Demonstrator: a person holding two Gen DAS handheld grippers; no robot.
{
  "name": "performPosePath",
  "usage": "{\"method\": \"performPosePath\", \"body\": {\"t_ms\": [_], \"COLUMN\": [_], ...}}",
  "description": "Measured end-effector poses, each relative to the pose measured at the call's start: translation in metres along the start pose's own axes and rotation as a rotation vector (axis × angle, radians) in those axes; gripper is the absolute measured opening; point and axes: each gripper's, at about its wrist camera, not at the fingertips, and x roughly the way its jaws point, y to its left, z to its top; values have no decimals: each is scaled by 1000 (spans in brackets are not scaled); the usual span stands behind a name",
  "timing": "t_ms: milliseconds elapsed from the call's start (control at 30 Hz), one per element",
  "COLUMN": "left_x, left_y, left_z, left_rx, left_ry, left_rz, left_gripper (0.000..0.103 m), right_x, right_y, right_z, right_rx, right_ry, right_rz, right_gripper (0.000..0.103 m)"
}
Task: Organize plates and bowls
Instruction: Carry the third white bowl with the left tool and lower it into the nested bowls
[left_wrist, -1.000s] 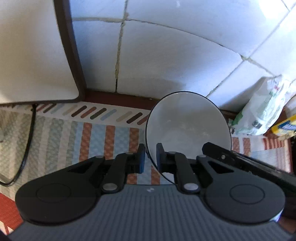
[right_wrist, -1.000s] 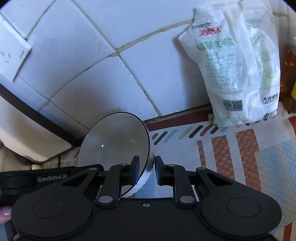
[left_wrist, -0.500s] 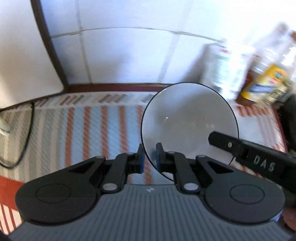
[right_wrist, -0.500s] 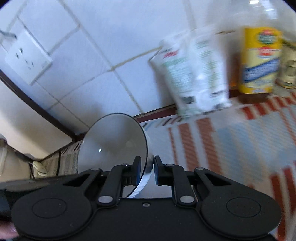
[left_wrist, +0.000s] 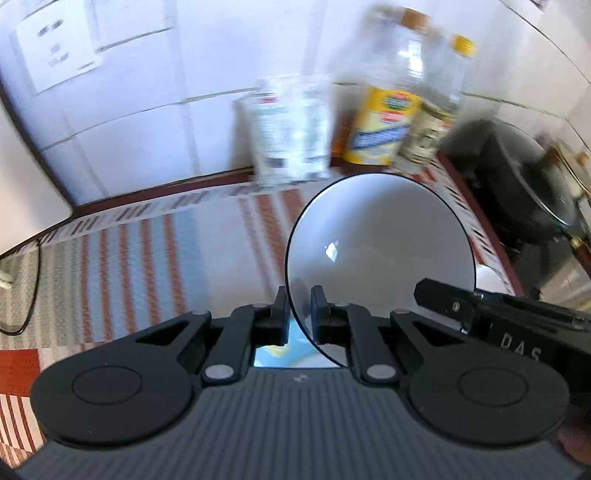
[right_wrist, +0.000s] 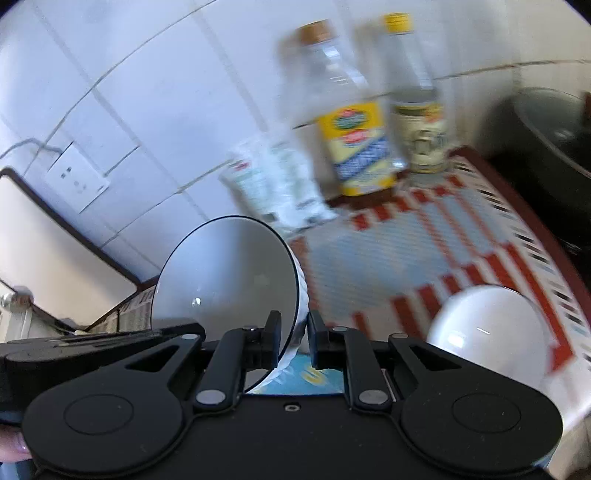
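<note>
Pinching the near rim of a white bowl (left_wrist: 380, 243) from opposite sides, the left gripper (left_wrist: 298, 314) and the right gripper (right_wrist: 293, 334) each had its jaws pressed tight on the bowl's thin wall, one pad inside and one outside. The bowl, edged with a dark line, was held tilted above the striped tablecloth (left_wrist: 147, 258), clear of it, its hollow facing the left camera. In the left wrist view the right gripper's black body reached in from the right edge to the bowl's rim; in the right wrist view the left gripper's body lay along the left edge, with a fingertip of the person's hand showing at the lower left corner.

Near the right gripper, low on the right, a second white bowl (right_wrist: 487, 332) sat on the cloth, well apart from the held one. Farther off, against the white tiled wall (right_wrist: 184, 92), leaned a white printed bag (right_wrist: 277, 184); to its right stood a clear bottle with a yellow label (right_wrist: 354, 140) and just beside it a smaller yellow-capped bottle (right_wrist: 417, 122). At the far right was a dark pot (right_wrist: 546, 147). A wall socket (right_wrist: 74, 181) showed at the far left.
</note>
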Motion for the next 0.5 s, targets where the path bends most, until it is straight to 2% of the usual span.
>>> {"method": "performPosePath", "body": {"t_ms": [200, 300, 500], "left_x": [-4, 3, 23], "left_y": [-68, -91, -135], "left_z": [4, 3, -3], "left_rx": [117, 143, 202], "left_ry": [24, 49, 65], "left_rz": [-53, -83, -52], "left_gripper": [10, 10, 10], "right_x": [-39, -50, -50], "right_y": [-55, -81, -117], "right_z": [-14, -23, -30], "right_rx": [110, 153, 181], "right_ry": [-24, -24, 22], "right_rz": [-32, -42, -67], "right_gripper": [20, 21, 21]}}
